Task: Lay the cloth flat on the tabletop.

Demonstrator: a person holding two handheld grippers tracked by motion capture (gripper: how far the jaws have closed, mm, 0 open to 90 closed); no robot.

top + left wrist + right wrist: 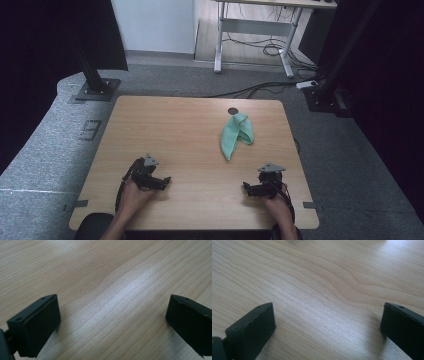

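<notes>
A crumpled light green cloth [236,135] lies on the wooden table [165,130], right of centre toward the far edge. My left gripper [159,183] rests low at the near left, held by a hand, well apart from the cloth. Its black jaws stand wide apart over bare wood in the left gripper view, left gripper [113,315] open with nothing between them. My right gripper [250,189] sits at the near right, in front of the cloth and clear of it. In the right gripper view the right gripper [328,322] is open over bare wood.
A small dark round hole [233,111] marks the table just beyond the cloth. Black frame posts [92,75] stand on the grey carpet at both far corners. A white desk frame [252,30] and cables lie farther back.
</notes>
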